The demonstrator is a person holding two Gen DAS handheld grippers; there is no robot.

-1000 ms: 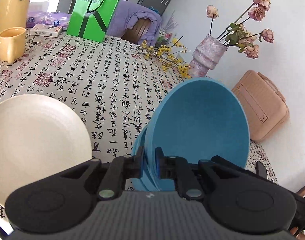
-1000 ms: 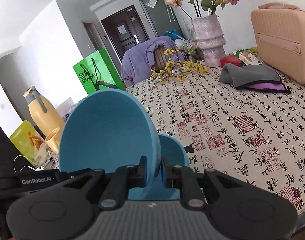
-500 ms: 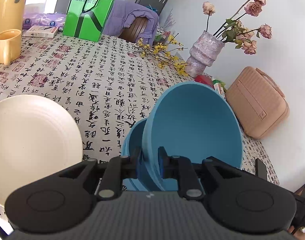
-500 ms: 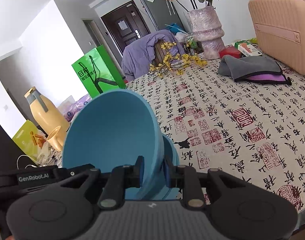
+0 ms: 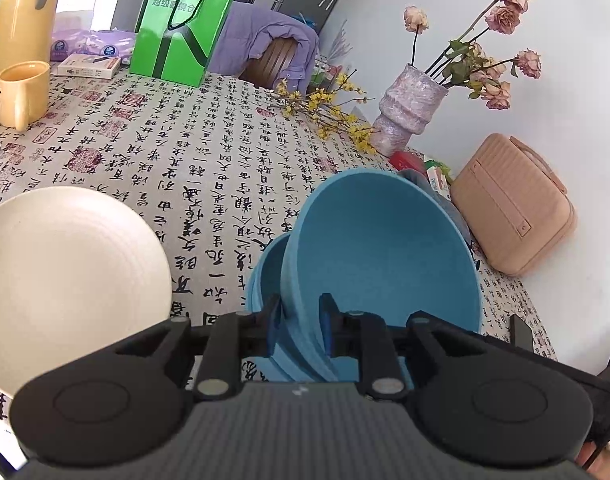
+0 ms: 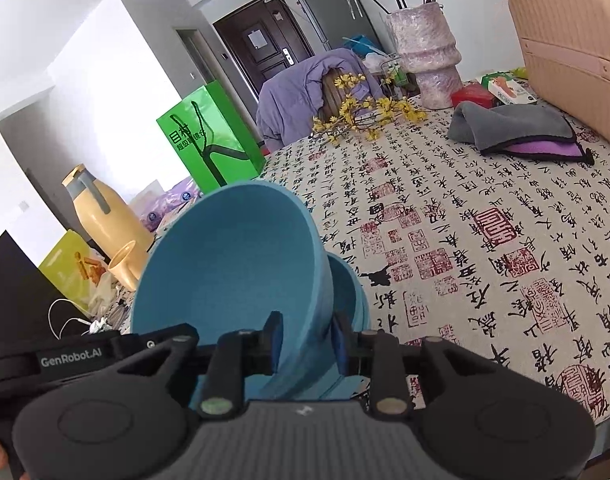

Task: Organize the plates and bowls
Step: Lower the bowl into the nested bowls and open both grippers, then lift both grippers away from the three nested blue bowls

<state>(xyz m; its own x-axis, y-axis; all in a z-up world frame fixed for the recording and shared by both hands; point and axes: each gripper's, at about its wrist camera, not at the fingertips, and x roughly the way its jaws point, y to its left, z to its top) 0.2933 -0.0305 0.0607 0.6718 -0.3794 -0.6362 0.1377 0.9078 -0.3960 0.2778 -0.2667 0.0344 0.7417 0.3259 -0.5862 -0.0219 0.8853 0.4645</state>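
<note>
My left gripper [image 5: 299,326] is shut on the near rim of a large blue bowl [image 5: 385,252], which tilts and rests inside a smaller blue bowl [image 5: 267,276] on the table. My right gripper [image 6: 308,338] is shut on the opposite rim of the same large blue bowl [image 6: 233,260]; the smaller blue bowl [image 6: 351,292] shows beneath it. A cream plate [image 5: 65,276] lies flat on the table to the left of the bowls in the left wrist view.
A patterned tablecloth [image 5: 185,152] covers the table. A yellow mug [image 5: 21,94], yellow jug [image 5: 21,20] and green bag [image 5: 181,24] stand at the far side. A vase [image 5: 405,114], a pink case [image 5: 513,208] and a grey cloth [image 6: 513,128] lie right.
Both grippers lowered the large blue bowl into the smaller blue bowl; it sits deeper and less upright than before. The jaws look slightly wider apart around the rim.
</note>
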